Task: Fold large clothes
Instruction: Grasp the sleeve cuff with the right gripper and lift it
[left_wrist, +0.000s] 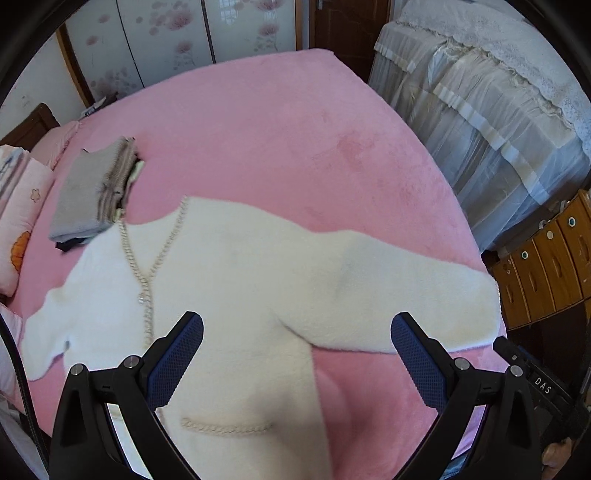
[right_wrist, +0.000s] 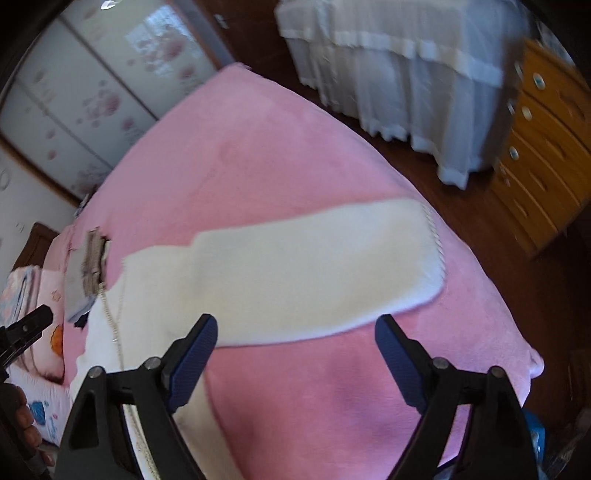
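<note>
White cardigan (left_wrist: 240, 280) spread flat beneath both tools, left gripper (left_wrist: 297, 350) held wide, right gripper (right_wrist: 295, 349) wide, nothing gripped

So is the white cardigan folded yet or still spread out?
Spread out. The white cardigan lies flat on the pink blanket, front up, with its sleeve stretched sideways; no fold shows.

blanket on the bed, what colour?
Plain pink blanket, no pattern. Clearest in the left wrist view.
</note>
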